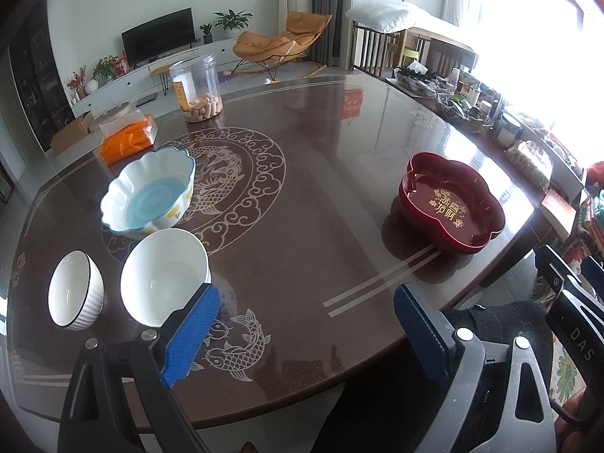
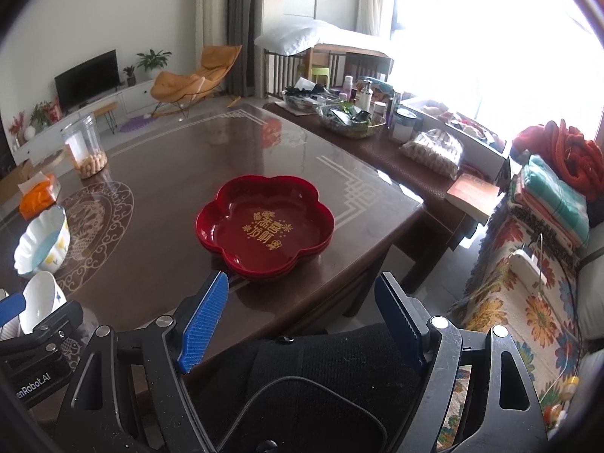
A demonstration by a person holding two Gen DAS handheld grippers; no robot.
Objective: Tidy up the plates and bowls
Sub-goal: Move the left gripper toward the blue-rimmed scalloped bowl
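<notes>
A stack of red flower-shaped plates [image 1: 453, 207] [image 2: 264, 226] with gold lettering sits near the table's right edge. To the left stand a scalloped bowl with a blue inside [image 1: 149, 192] [image 2: 39, 241], a plain white bowl [image 1: 164, 275] [image 2: 39, 300] and a small ribbed white bowl [image 1: 75, 294]. My left gripper [image 1: 305, 302] is open above the table's front edge, its left pad close beside the plain white bowl. Short of the red plates, my right gripper [image 2: 302, 294] hangs open with nothing between its blue pads.
On the dark glass-topped table [image 1: 302, 196] stand a clear jar of snacks [image 1: 196, 90] [image 2: 85, 151] and an orange tissue pack [image 1: 128, 137] at the back left. A cluttered side table [image 2: 358, 120] lies beyond the right edge, and a sofa with folded blankets [image 2: 547, 196] further right.
</notes>
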